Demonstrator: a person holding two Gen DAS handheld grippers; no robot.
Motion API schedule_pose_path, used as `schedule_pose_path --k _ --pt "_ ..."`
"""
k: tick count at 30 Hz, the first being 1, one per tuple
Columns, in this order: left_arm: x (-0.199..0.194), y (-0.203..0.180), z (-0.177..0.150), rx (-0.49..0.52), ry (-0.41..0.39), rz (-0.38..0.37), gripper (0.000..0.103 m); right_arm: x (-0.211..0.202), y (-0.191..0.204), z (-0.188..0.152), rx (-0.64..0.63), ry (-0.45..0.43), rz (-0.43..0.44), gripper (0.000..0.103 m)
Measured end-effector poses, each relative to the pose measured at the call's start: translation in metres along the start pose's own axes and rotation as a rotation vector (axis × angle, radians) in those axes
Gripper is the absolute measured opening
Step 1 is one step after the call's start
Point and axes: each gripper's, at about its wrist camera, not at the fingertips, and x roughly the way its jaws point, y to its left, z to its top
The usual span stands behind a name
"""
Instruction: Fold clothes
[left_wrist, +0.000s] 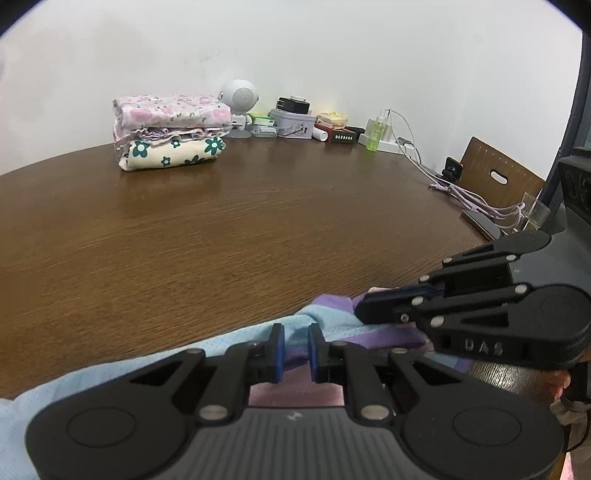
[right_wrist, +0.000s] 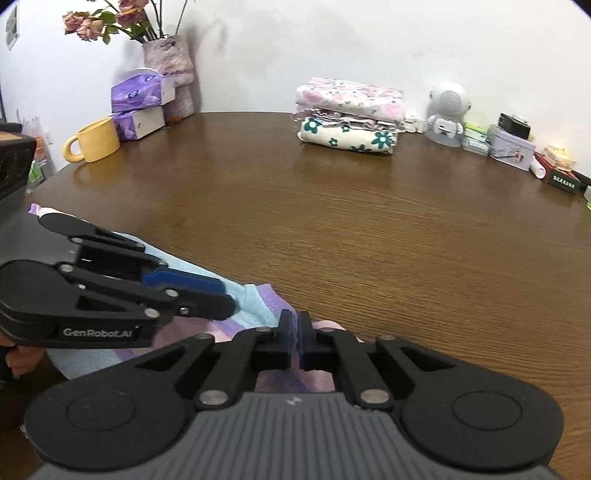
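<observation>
At the near edge of the brown desk (right_wrist: 369, 240) lies a garment (left_wrist: 325, 317) of light blue mesh with purple and pink stripes. The left gripper (left_wrist: 295, 350) has its jaws narrow, with a fold of the cloth between the blue pads. The right gripper (right_wrist: 294, 332), just to the right of the left one, is pinched tight on the garment's edge. At the far side of the desk sits a stack of folded clothes (right_wrist: 349, 114), beside a small white speaker (right_wrist: 447, 110).

pale blue, lilac and pink striped garment (left_wrist: 325, 317); green-flowered cream and pink-floral folded stack (left_wrist: 170, 131); brown table (left_wrist: 258, 206).
</observation>
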Motion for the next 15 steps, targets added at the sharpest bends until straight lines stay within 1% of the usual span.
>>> schedule_pose_path --k 1,3,7,9,11,15 --pt "0.0 0.0 0.0 -0.001 -0.001 -0.001 0.013 0.001 0.002 -0.001 -0.009 0.001 -0.004 0.003" --pt "0.0 0.001 0.0 -0.004 -0.001 -0.003 0.013 0.0 0.003 -0.002 -0.01 -0.006 -0.007 0.007" --pt "-0.001 0.003 -0.001 -0.01 -0.003 -0.002 0.014 -0.021 -0.011 0.001 0.098 -0.104 -0.029 0.007" --pt "-0.001 0.003 -0.001 -0.011 -0.003 -0.002 0.014 -0.028 -0.015 0.001 0.118 -0.125 -0.05 0.007" --pt "-0.001 0.002 -0.002 -0.007 -0.005 0.0 0.014 -0.027 -0.015 -0.002 0.121 -0.114 -0.049 0.007" --pt "-0.002 0.002 -0.002 -0.006 -0.007 0.003 0.014 -0.01 -0.006 -0.009 0.069 -0.055 -0.034 0.007"
